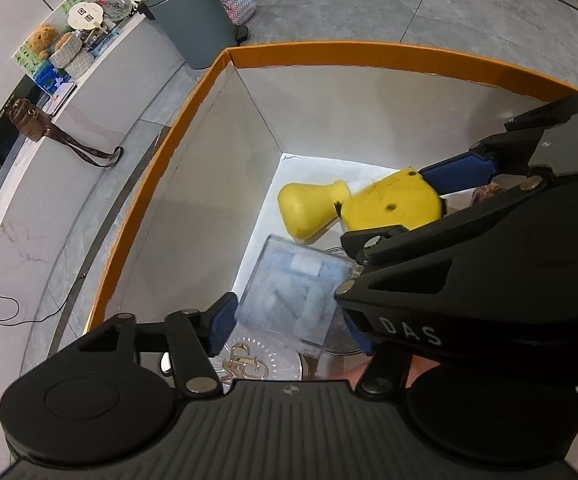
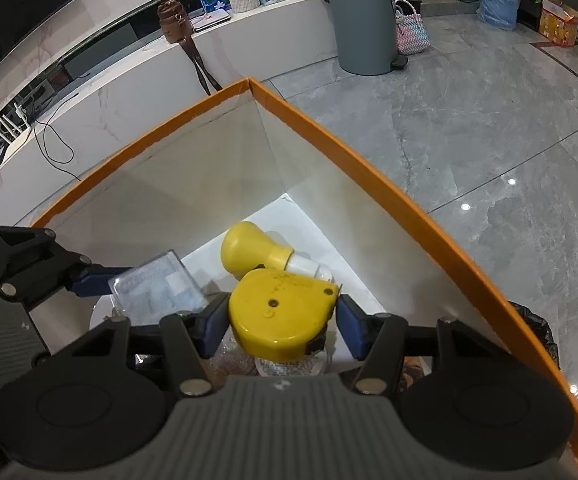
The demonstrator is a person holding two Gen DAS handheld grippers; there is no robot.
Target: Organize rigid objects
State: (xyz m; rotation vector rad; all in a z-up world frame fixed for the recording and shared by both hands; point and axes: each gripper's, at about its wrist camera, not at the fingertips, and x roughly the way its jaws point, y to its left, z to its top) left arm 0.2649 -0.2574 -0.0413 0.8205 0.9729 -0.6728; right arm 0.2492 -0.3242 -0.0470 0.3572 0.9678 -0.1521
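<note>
Both grippers reach into an orange-rimmed box [image 1: 329, 50] with white inner walls. My left gripper [image 1: 289, 320] is closed on a clear plastic case [image 1: 293, 292] holding pale blue pieces, held above the box floor. My right gripper [image 2: 279, 322] has its blue pads on either side of a yellow tape measure [image 2: 281, 308]; the left pad touches it, and a small gap shows at the right pad. The tape measure also shows in the left wrist view [image 1: 393, 204]. A yellow bulb-shaped object [image 2: 255, 250] lies on the box floor just beyond it.
A round silver dish with gold lettering [image 1: 261, 360] lies in the box under the case. A grey pedal bin [image 2: 363, 20], a woven basket [image 2: 411, 26] and a white ledge with a brown bag [image 2: 175, 20] stand beyond the box on the grey tiled floor.
</note>
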